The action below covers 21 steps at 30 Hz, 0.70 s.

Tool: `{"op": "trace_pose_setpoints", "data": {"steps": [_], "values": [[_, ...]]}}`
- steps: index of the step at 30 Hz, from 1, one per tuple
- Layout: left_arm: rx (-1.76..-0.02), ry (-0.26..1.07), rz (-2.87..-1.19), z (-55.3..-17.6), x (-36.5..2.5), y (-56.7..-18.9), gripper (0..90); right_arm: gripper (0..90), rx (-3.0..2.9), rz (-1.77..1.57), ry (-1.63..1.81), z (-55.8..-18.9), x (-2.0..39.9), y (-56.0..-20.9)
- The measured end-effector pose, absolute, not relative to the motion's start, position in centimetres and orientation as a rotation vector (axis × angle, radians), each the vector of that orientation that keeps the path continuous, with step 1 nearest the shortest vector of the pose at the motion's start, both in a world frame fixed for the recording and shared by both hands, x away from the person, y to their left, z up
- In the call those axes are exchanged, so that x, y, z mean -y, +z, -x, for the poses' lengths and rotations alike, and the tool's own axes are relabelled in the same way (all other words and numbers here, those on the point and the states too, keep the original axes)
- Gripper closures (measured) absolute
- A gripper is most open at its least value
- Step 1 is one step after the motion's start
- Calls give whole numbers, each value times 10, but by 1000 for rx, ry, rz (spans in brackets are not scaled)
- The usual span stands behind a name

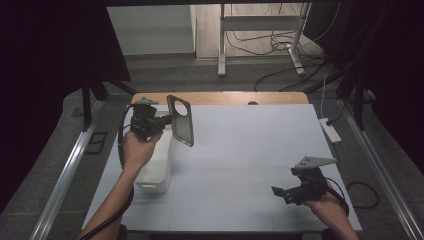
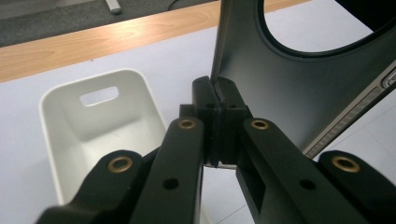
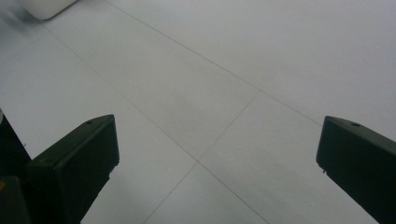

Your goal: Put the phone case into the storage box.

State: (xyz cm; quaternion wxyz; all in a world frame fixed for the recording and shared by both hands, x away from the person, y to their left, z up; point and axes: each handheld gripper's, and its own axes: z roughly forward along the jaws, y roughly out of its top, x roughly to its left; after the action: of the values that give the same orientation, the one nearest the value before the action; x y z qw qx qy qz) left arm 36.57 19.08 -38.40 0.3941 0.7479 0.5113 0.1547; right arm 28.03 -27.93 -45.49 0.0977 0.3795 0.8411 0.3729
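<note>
You have one phone case (image 1: 181, 120) in hand: dark, with a single large round cut-out near its upper end. Your left gripper (image 1: 167, 120) is clenched on its lower edge and holds it upright in the air, above the left part of the table (image 1: 240, 150), over the far end of the bin. In the left gripper view the two jaws meet tightly on the case's thin edge (image 2: 261, 79), with the case rising up and to the right of them.

There is one white bin (image 1: 155, 167), open-topped, with one slot handle visible in its end wall (image 2: 98, 95). It stands on the table's left side, just below your left hand (image 1: 137, 150), and nothing lies inside it.

Your right gripper (image 1: 282, 192) is released: its two jaws stand wide apart with nothing between them, low over the bare white tabletop (image 3: 210, 93) near the right front corner, well apart from the case and the bin.
</note>
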Motion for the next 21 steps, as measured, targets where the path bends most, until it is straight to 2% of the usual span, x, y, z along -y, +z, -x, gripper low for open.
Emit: {"op": "trace_pose_setpoints", "data": {"steps": [21], "values": [[-1377,451,-1873,-372,-221,-375,894,0,-2410,-1225,1097,-268,311,-456]]}}
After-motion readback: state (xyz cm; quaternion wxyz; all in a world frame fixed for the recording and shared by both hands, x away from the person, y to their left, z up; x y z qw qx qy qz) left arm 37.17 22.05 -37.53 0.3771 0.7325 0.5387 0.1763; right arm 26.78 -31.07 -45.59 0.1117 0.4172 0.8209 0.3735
